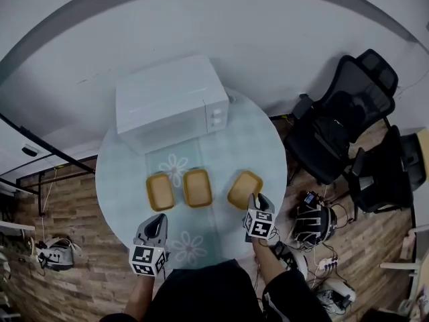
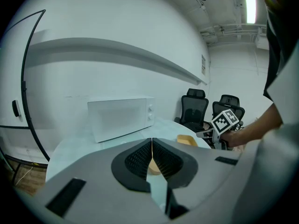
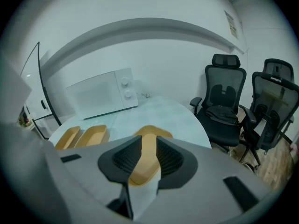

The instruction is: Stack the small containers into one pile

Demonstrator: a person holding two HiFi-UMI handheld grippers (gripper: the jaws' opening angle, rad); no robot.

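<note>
Three shallow tan containers lie in a row on the round glass table (image 1: 258,143): the left one (image 1: 161,192), the middle one (image 1: 198,187) and the right one (image 1: 244,189). My right gripper (image 1: 257,201) is at the near rim of the right container. In the right gripper view its jaws (image 3: 149,141) stand open, and the right container (image 3: 152,133) shows in the gap with neither pad pressing on it. My left gripper (image 1: 156,225) hovers just short of the left container. Its jaws (image 2: 152,141) are shut with nothing held.
A white microwave (image 1: 171,102) stands at the back of the table. Black office chairs (image 1: 342,123) stand to the right on the wooden floor. A dark helmet-like object (image 1: 314,223) and cables lie on the floor near the table's right edge.
</note>
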